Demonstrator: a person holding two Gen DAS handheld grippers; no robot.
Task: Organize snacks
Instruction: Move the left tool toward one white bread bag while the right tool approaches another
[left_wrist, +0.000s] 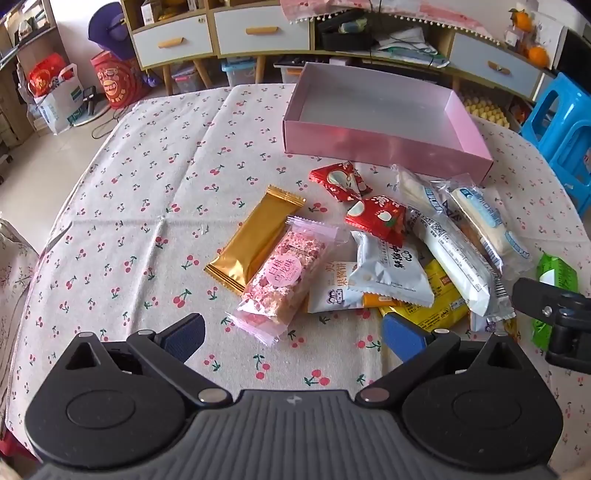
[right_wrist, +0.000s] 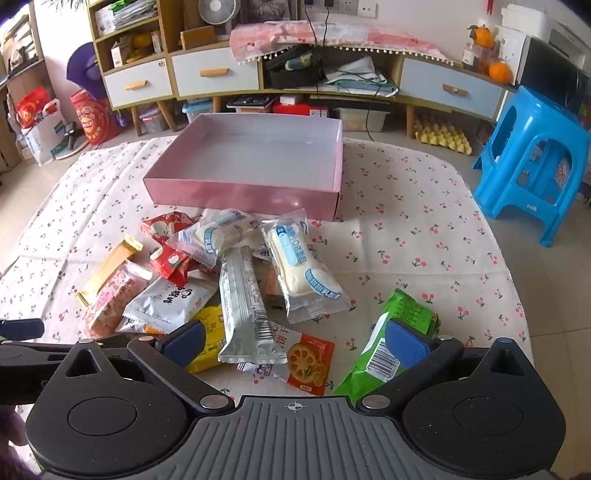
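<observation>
Ahead of both pairs of fingers, on the cherry-print cloth covering the worktop (left_wrist: 140, 192), lies the heap of wrapped snacks, and beyond the heap sits the shallow pink cardboard box (right_wrist: 240, 192), with nothing in it that you can see. Your left gripper (left_wrist: 293, 332) has its fingers spread wide and holding nothing; between and just ahead of them lies the clear-wrapped pink rice bar (left_wrist: 284, 280), its far end resting on the long gold foil packet (left_wrist: 255, 240). Your right gripper (right_wrist: 295, 339) is likewise spread and empty; the long silver foil stick (right_wrist: 245, 314) runs forward from between its fingers, and the green crinkled plastic packet (right_wrist: 391, 343) lies partly under the right-hand finger. As I judge it, nothing is boxed yet, so the risks are all ahead of you. The wrappers overlap, so if you close on the silver stick you may drag the orange-printed biscuit packet (right_wrist: 310, 362) beneath it or the yellow packet (right_wrist: 210, 332) beside it. Slick foil may slip if you pinch only a sealed end. The two grippers are close together, each showing at the edge of the other's view, so reaching at once could knock them together. A low approach could also catch the cloth and shift everything.
</observation>
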